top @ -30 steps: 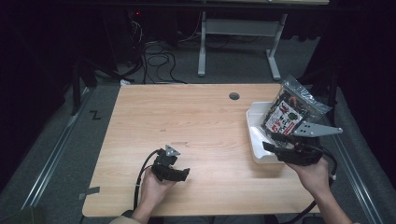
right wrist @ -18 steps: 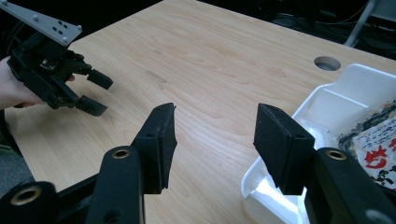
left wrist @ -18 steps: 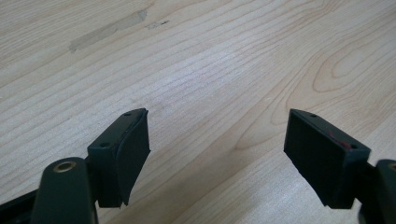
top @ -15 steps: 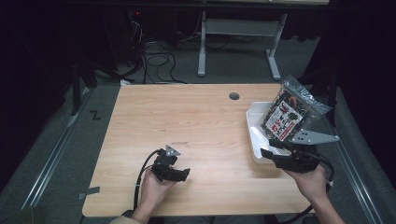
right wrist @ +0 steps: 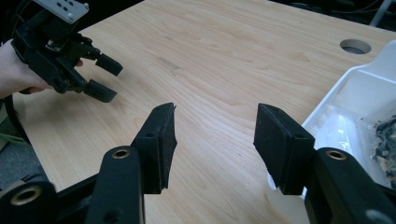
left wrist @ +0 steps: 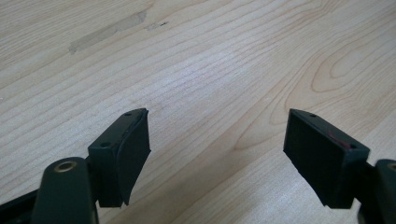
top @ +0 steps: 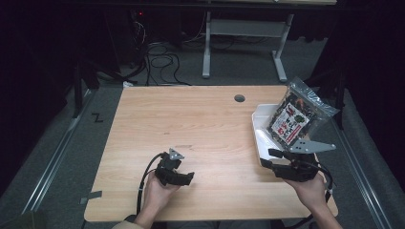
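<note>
A clear snack bag [top: 293, 117] with dark contents and a red-and-black label leans upright in a white tray [top: 260, 129] at the table's right edge. My right gripper [top: 269, 158] hovers just in front of the tray, pointing left, open with nothing between its jaws [right wrist: 215, 112]. The tray's wall [right wrist: 355, 88] lies to its right. My left gripper [top: 184, 177] rests low near the front edge, held in a hand, its jaws a little apart over bare wood [left wrist: 217, 116]. It also appears far off in the right gripper view [right wrist: 109, 80].
The wooden table [top: 200, 129] has a round cable hole [top: 239, 98] near its back edge. A strip of tape residue [left wrist: 107, 32] marks the wood ahead of the left gripper. Cables and a desk frame [top: 243, 43] stand on the dark floor behind.
My right gripper has sunk toward the table and drawn back toward the front edge, away from the bag. The left gripper has stayed put.
</note>
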Motion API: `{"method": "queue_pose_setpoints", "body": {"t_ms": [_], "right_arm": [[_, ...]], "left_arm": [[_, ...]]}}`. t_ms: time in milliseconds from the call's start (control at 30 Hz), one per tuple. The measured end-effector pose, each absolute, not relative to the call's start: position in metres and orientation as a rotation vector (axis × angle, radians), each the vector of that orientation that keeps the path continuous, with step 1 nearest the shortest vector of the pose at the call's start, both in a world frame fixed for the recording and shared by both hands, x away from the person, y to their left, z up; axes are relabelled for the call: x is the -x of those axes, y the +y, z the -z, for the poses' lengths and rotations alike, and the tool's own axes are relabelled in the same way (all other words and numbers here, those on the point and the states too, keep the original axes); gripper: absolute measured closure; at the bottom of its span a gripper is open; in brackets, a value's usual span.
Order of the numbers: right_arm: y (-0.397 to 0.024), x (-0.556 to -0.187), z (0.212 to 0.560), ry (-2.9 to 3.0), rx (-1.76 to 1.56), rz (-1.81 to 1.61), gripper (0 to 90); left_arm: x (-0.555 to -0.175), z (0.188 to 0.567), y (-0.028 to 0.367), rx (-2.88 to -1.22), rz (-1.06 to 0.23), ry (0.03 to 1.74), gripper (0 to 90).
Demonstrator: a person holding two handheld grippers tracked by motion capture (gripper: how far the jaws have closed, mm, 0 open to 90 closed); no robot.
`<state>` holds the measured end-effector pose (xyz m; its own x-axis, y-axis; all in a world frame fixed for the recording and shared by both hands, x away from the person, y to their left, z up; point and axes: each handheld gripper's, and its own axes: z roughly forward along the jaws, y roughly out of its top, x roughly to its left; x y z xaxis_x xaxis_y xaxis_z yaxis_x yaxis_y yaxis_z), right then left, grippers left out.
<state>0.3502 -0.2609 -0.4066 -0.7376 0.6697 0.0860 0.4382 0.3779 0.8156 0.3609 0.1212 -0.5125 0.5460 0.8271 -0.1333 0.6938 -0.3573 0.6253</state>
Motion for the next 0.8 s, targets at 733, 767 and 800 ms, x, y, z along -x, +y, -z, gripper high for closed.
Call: {"method": "queue_pose_setpoints", "body": {"t_ms": [733, 767, 800], "right_arm": [[-0.237, -0.356, 0.442, 2.452, -0.965, -1.212, 50.8], [-0.237, -0.356, 0.442, 2.452, -0.965, -1.212, 50.8], [-0.235, -0.357, 0.445, 2.459, -0.966, -1.2, 50.8]], "left_arm": [[-0.36, 0.513, 0.12, -2.149, -0.264, 1.205, 24.9], [-0.36, 0.513, 0.12, -2.148, -0.265, 1.205, 24.9], [-0.36, 0.512, 0.12, -2.146, -0.265, 1.204, 24.9]]}}
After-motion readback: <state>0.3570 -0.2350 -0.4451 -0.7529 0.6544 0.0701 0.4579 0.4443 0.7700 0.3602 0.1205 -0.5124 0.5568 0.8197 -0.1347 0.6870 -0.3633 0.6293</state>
